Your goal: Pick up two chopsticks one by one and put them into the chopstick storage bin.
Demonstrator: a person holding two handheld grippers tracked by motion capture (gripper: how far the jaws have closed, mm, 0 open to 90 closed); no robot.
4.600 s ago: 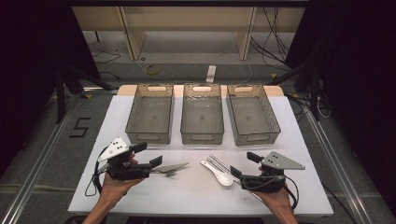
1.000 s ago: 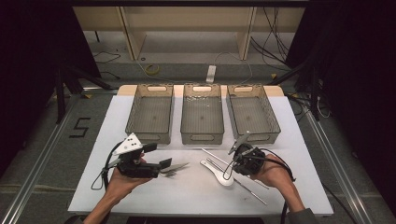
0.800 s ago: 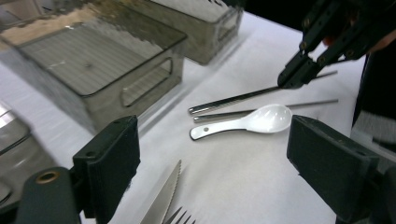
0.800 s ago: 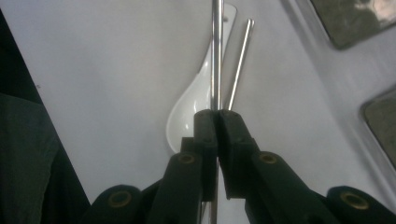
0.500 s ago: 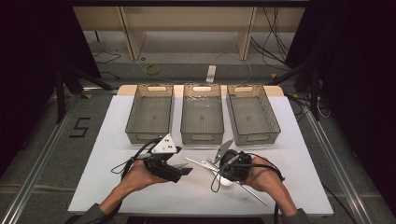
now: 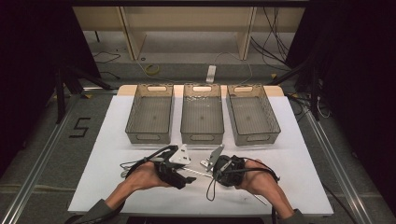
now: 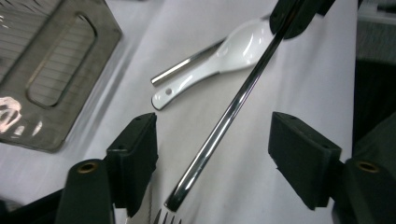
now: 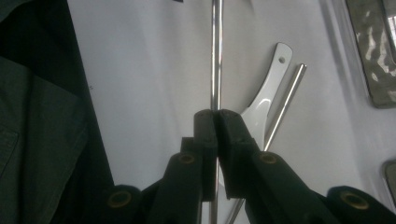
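Both hands have drawn together near the worktop's front edge. Right tongs (image 8: pixel 216 122) clench a steel chopstick (image 7: pixel 224 122); left tongs (image 7: pixel 212 161), closing in, straddle it untouched. Handover unfinished; three bins (image 6: pixel 201 116) empty, spoon (image 7: pixel 219 58) unsorted.

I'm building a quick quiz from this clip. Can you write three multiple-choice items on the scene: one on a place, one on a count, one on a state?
1. Where does the metal chopstick lie relative to the left gripper?
A. between its fingers
B. inside a bin
C. on the floor

2. How many clear bins stand on the table?
A. two
B. three
C. five

3. How is the right gripper?
A. wide open
B. shut on the chopstick
C. shut on the white spoon

Key: 1 A, the rod runs untouched between the open fingers. 2 B, three in a row. 3 B, fingers clamp the rod.
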